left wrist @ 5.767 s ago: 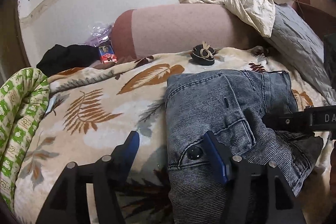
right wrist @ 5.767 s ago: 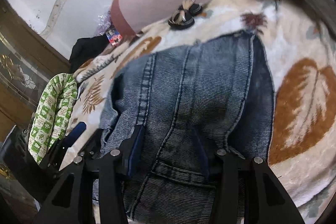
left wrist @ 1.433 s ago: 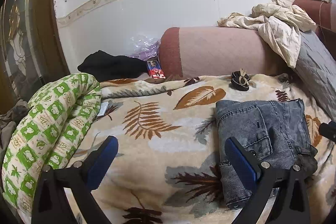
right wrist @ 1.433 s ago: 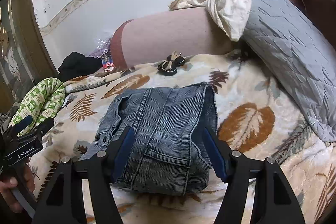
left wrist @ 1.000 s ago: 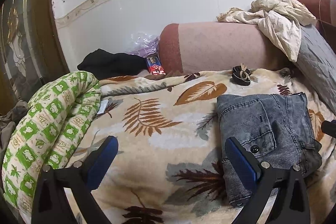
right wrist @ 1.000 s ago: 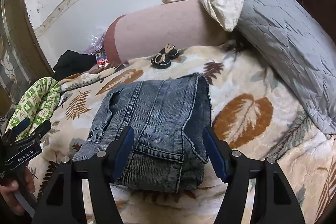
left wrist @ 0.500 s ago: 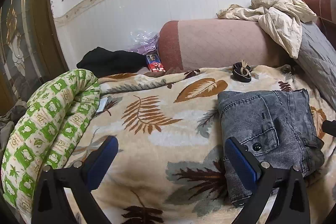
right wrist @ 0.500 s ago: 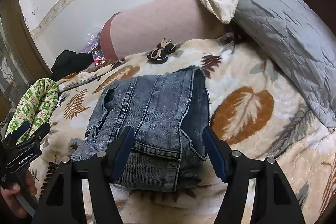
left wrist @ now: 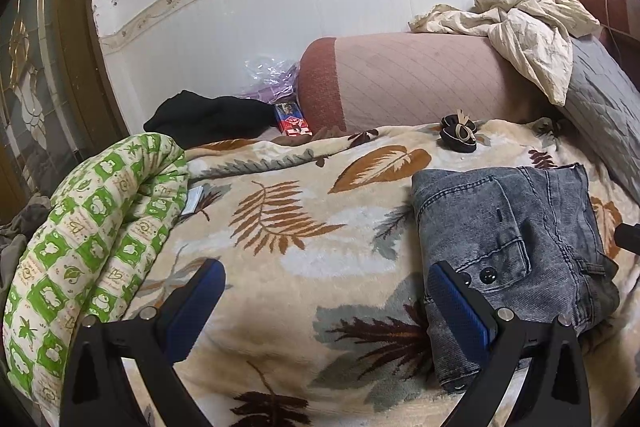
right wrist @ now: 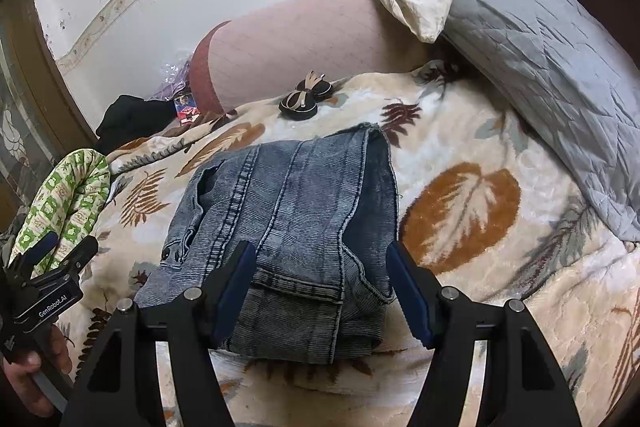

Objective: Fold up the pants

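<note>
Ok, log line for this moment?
left gripper: open, empty | right gripper: open, empty | faded blue denim pants: folded on leaf-print fleece blanket

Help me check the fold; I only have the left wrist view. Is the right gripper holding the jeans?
Observer: No. The right gripper is open, framing the folded jeans' near end, clamping nothing.
Operator: Does their right side trail anywhere?
Observer: No, that edge runs straight on the blanket.
Operator: Is my left gripper touching them?
Observer: No, the left gripper sits apart, blanket showing between.
</note>
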The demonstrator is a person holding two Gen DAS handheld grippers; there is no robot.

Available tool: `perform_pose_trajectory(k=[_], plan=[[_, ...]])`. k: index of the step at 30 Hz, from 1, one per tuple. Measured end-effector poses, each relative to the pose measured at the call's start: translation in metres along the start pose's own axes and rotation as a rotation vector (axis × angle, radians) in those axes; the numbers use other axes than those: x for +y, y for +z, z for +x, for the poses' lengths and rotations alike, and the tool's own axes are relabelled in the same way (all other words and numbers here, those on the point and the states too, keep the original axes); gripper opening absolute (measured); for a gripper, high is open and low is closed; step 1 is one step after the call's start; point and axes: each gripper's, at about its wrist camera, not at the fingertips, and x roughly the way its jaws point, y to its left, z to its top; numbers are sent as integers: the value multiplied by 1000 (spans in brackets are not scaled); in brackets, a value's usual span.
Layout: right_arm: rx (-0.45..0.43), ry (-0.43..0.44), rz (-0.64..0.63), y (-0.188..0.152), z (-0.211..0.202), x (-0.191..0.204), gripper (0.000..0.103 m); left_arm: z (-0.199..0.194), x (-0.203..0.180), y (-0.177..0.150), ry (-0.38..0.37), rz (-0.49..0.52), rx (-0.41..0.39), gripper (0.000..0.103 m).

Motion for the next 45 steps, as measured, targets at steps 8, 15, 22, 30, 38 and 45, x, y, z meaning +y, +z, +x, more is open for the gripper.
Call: perform_pose_trajectory(k=[8,15,22,30,38,45], plan=[[0,1,8,1,-1,-2,69,0,-1,0,-2,3,0,103],[2,-1,9,1,0,-2,69,2,0,0,-10,4,10,103],[2,-1,12,1,0,-3,69,7,2,-2,-37,-10,35,103],[1,-1,33,4,-2,-9,69,12,5,-3,-58,-30,55,103],[11,9,52,4,-1,-12,69,13,4,-3,-63,-26,60,103],[18,7,55,3,1,-14,69,15,2,-4,-68,-22,67,103]])
